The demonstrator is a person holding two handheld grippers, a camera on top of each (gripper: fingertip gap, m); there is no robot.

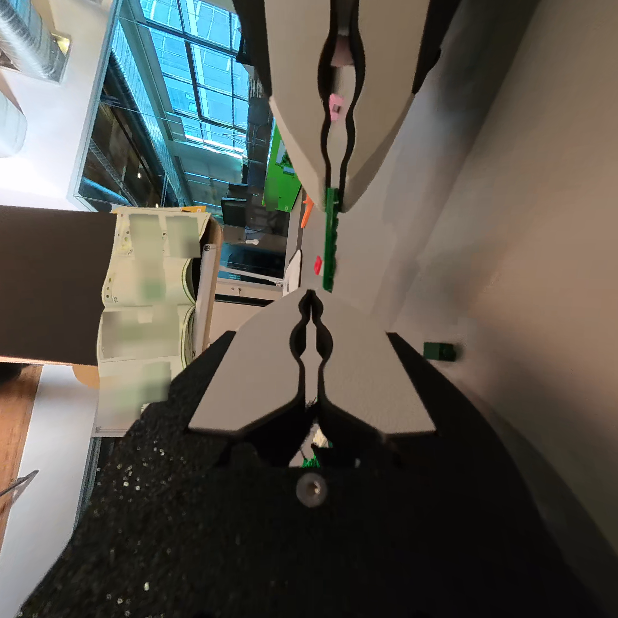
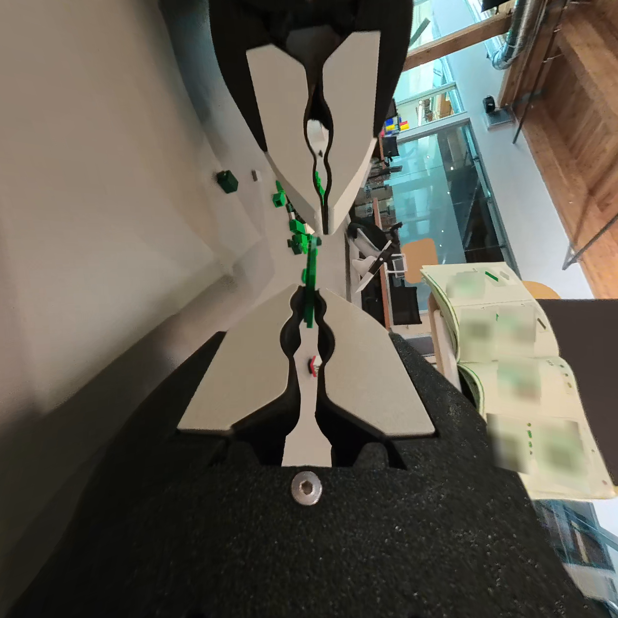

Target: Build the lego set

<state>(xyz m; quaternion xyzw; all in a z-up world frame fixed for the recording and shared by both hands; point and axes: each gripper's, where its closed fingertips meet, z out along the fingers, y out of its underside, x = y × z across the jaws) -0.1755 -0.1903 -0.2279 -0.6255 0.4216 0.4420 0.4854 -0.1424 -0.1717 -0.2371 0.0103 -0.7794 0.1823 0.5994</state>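
Observation:
My right gripper (image 2: 309,296) is shut on one end of a long thin green lego plate (image 2: 311,267) and holds it edge-on above the white table (image 2: 100,167). In the left wrist view the right gripper (image 1: 334,202) comes in from the top with the plate (image 1: 331,240) sticking out of it. My left gripper (image 1: 309,294) is shut with nothing between its fingers. Its tips sit right beside the plate's free end, and I cannot tell if they touch. It faces the right gripper (image 2: 324,230).
A dark green brick (image 1: 439,351) lies alone on the table (image 1: 485,200). Several bright green loose pieces (image 2: 297,234) lie in a cluster. A small red piece (image 1: 317,264), a pink piece (image 1: 336,107) and an orange piece (image 1: 307,214) also lie there. An open instruction booklet (image 2: 501,368) stands beside the table.

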